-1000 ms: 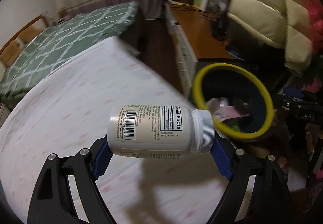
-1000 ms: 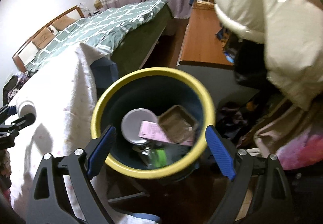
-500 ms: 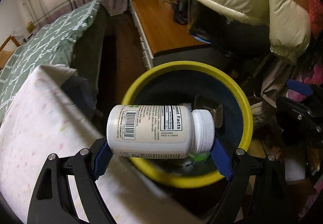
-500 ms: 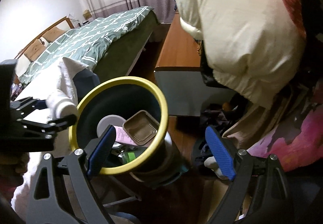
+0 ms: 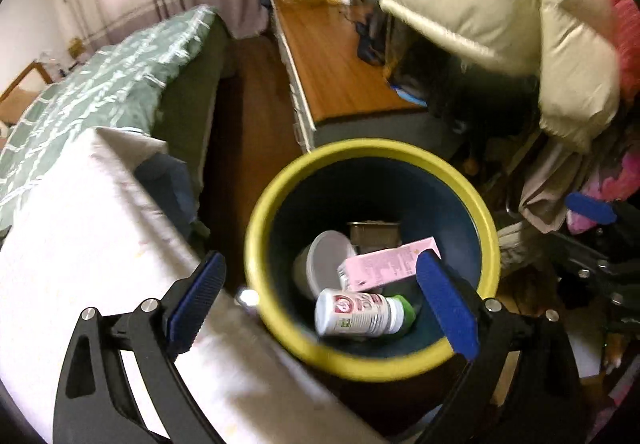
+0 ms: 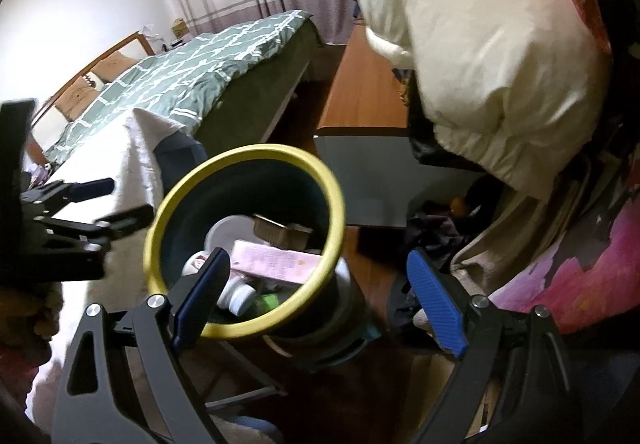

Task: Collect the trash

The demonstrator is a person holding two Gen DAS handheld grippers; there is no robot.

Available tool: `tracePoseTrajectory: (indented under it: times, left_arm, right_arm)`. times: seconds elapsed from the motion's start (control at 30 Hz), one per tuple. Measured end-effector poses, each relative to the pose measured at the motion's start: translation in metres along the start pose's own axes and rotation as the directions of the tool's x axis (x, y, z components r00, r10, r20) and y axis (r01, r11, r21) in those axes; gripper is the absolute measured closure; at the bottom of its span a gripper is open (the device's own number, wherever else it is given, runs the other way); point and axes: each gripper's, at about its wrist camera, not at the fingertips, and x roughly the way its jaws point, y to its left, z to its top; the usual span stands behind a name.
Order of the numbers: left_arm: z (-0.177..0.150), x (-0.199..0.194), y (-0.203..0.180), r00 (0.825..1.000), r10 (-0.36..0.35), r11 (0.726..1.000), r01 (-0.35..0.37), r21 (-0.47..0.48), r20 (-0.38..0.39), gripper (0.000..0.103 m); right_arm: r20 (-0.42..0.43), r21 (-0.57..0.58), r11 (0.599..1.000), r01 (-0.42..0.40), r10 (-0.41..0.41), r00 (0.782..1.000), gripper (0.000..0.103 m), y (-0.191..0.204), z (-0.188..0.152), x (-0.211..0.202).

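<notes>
Two grippers: both empty, jaws spread wide.
Left gripper: jaws wide, nothing between the pads; it hangs above the near rim of the bin, pointing down into it.
Bottle: white pill bottle lies on its side inside the bin, on top of the other trash, cap toward the right, touching the pink box.
Bin: yellow rim, dark inside, stands on the floor just beside the corner of the bed.
Bin contents: pink box, white lid, brown tray; a green item under the bottle, too hidden to name.
Step in hand: drop looks done, so my call is to clear out. Lift the left gripper straight up before swinging it back, so the pads don't catch the rim and tip the bin.
Jaws advice: keep them wide on the way back; saves a reopen at the next piece of trash.
Right gripper: jaws wide and empty, low beside the bin, its left pad crossing the rim in its own view; can't tell if it touches.
Risk: bin looks light and tilted in the right view; a knock from either gripper could spill it.
Bed: white sheet at left, green quilt behind.
Next trash: none visible in either view.
</notes>
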Motion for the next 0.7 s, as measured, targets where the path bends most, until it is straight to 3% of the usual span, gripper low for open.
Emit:
tracePoseTrajectory:
  times: [0.2, 0.4, 0.53, 0.7]
  left_arm:
    - [-0.047, -0.096, 0.037, 0.986, 0.084, 0.989, -0.065, -0.13, 0.147, 0.005]
    - [-0.108, -0.177, 0.073, 0.961, 0.203, 0.958, -0.156, -0.24, 0.187, 0.005]
    - [-0.154, -0.228, 0.095, 0.931, 0.305, 0.918, -0.232, -0.321, 0.199, 0.005]
    - [-0.222, -0.288, 0.117, 0.884, 0.428, 0.846, -0.319, -0.427, 0.188, 0.005]
  right_arm:
    - [0.002, -0.066, 0.996, -0.063, 0.064, 0.998, 0.018, 0.044, -0.012, -0.013]
    - [0.026, -0.165, 0.977, -0.132, 0.138, 0.99, 0.018, 0.103, -0.028, -0.041]
    - [0.071, -0.225, 0.96, -0.167, 0.187, 0.98, 0.017, 0.14, -0.038, -0.07]
    - [0.126, -0.316, 0.931, -0.182, 0.232, 0.965, 0.016, 0.182, -0.052, -0.112]
